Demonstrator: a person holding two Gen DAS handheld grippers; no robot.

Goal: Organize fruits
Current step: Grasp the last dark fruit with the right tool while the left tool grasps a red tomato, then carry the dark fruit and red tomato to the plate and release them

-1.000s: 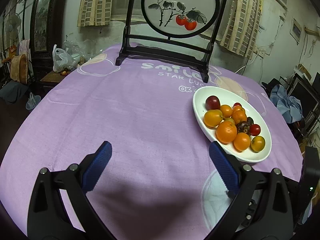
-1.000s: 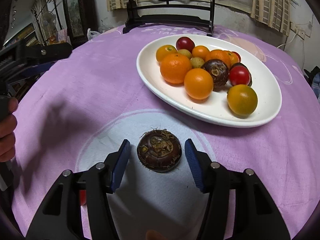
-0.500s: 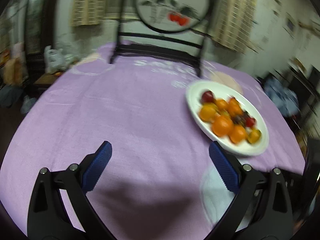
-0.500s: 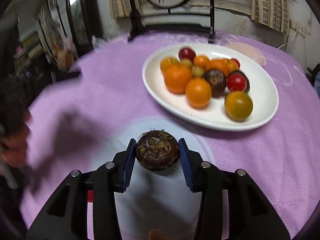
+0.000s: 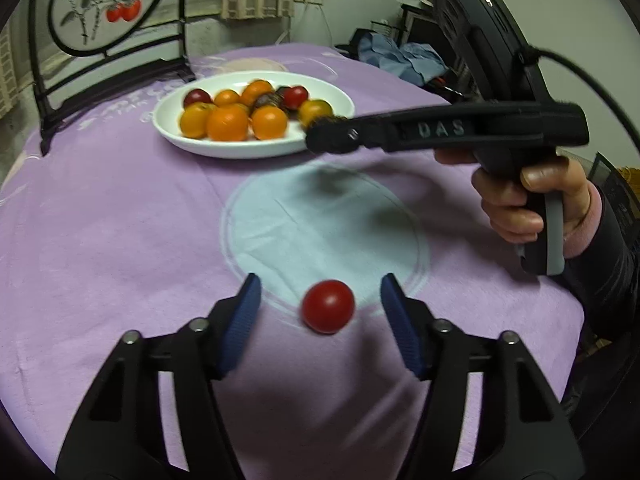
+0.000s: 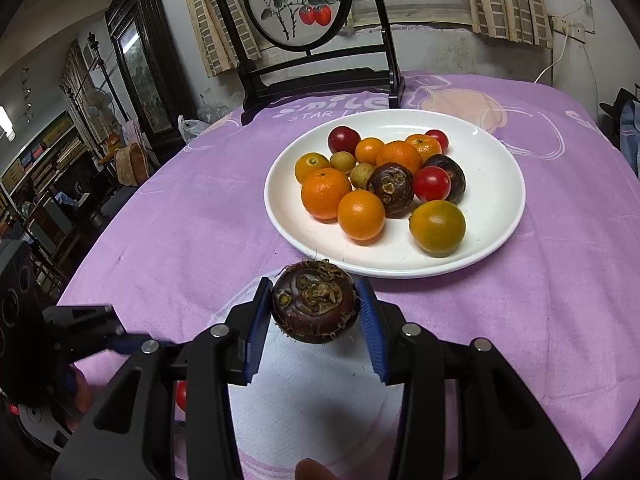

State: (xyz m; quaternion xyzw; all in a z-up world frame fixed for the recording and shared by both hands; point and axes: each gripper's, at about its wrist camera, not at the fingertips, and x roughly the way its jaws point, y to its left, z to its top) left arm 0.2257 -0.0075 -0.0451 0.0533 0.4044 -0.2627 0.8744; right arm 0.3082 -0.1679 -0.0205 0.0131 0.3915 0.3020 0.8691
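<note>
A white plate [image 6: 496, 216] holds several oranges, red tomatoes and dark water chestnuts; it also shows in the left wrist view [image 5: 240, 150]. My right gripper [image 6: 316, 308] is shut on a dark water chestnut [image 6: 314, 302] and holds it above the cloth, just short of the plate's near rim. In the left wrist view the right gripper [image 5: 330, 134] reaches in from the right. My left gripper [image 5: 320, 304] is open, its jaws on either side of a red cherry tomato [image 5: 328, 306] that lies on the purple cloth.
A round table under a purple cloth [image 5: 100, 220] with a pale circle [image 5: 320, 216]. A black-framed painted screen [image 6: 298, 4] stands at the far edge behind the plate. Clothes and clutter [image 5: 404, 60] lie beyond the table.
My right gripper closed on the water chestnut and lifted it toward the plate. My left gripper swung right and now straddles the red tomato.
</note>
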